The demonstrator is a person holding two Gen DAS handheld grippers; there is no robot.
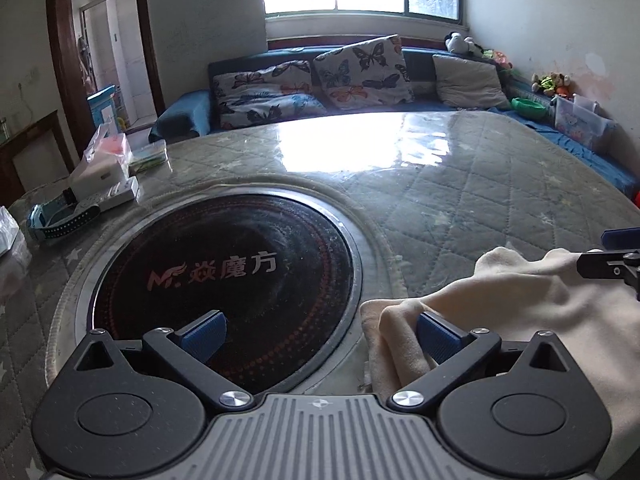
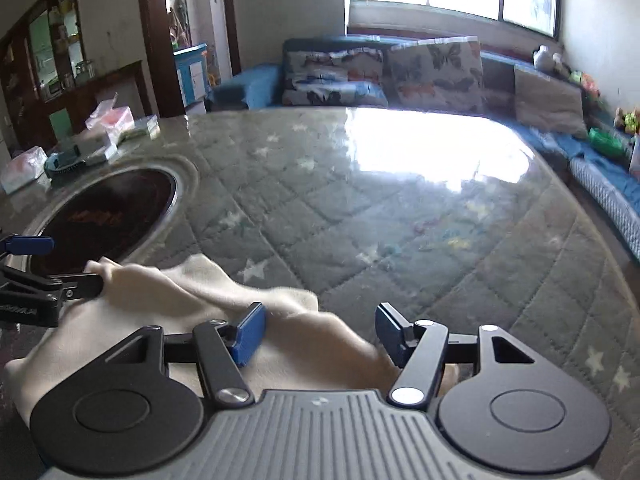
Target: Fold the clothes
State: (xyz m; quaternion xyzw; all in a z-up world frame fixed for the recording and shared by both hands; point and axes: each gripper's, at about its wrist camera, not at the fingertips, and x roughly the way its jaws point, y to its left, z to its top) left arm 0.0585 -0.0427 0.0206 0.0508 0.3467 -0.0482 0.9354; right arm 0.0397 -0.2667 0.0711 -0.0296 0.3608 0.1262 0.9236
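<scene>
Left tongs wide open, hold nothing; cream cloth bunched against right pad only. Right tongs half open, straddle cloth fold, no pinch we can see. Cloth lies at near table edge, right of black round cooktop, long axis running across between both tongs. We judge right tongs nearer.

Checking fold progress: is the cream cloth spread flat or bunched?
Bunched. The cream cloth lies rumpled in humps and creases on the quilted table cover, its left edge by the black round hob; no neat fold visible.
</scene>
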